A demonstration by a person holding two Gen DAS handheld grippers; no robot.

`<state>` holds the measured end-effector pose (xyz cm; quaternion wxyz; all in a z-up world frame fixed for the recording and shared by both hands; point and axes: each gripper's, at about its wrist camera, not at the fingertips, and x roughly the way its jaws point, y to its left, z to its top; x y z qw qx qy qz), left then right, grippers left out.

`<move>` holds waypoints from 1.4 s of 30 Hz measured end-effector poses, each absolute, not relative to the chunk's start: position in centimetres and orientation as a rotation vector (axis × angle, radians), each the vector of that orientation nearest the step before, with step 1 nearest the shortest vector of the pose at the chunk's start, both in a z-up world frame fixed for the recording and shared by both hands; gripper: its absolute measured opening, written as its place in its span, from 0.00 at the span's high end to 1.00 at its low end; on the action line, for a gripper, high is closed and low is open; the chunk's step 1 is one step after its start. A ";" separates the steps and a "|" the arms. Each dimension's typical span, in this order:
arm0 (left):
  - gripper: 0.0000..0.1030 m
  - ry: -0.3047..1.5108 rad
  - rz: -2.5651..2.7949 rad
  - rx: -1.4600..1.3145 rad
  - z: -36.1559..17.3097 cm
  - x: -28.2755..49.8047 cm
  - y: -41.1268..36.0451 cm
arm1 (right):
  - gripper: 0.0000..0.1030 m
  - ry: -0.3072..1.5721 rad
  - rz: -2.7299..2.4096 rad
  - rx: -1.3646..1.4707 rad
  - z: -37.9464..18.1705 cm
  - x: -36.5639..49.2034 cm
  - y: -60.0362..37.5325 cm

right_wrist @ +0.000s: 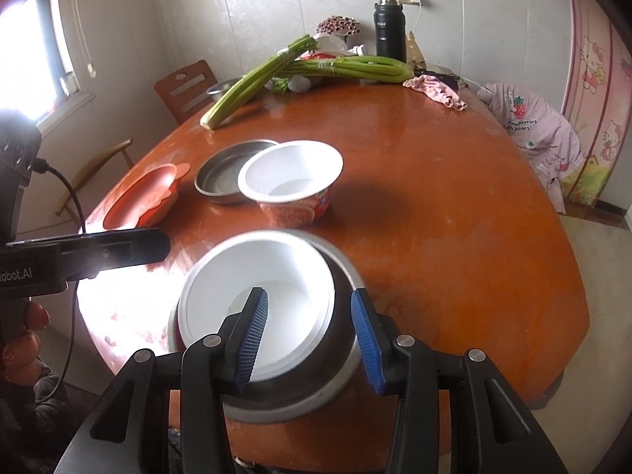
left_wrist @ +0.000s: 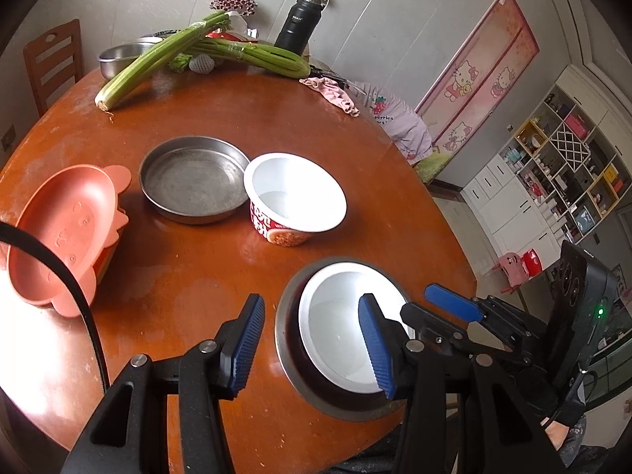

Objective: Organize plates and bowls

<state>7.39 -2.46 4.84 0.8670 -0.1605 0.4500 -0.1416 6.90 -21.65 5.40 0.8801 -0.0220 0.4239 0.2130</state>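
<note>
Two steel pans (left_wrist: pixel 195 179) (left_wrist: pixel 292 363), two white paper bowls (left_wrist: pixel 294 193) (left_wrist: pixel 341 326) (one nested in a pan), one pink plate (left_wrist: pixel 59 233), two celery bunches (left_wrist: pixel 158 57) (left_wrist: pixel 256 55), one black flask (left_wrist: pixel 298 23).

Around my glossy, scuffed wooden table (left_wrist: pixel 221 118) I see a dull brushed-metal pan (left_wrist: pixel 193 185), a smooth white paper noodle cup (left_wrist: pixel 294 197), a matt salmon plastic plate (left_wrist: pixel 59 233) and ribbed blue rubbery finger pads (left_wrist: pixel 249 343).
</note>
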 end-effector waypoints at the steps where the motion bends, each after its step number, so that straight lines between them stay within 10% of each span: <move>1: 0.52 0.940 -0.294 -0.336 4.9 7.7 -2.4 | 0.56 0.879 0.446 -0.045 5.5 7.2 -21.7; 42: 0.54 1.076 -0.289 -0.402 0.0 22.7 -2.3 | 0.54 1.037 0.517 -0.086 2.1 20.7 -16.7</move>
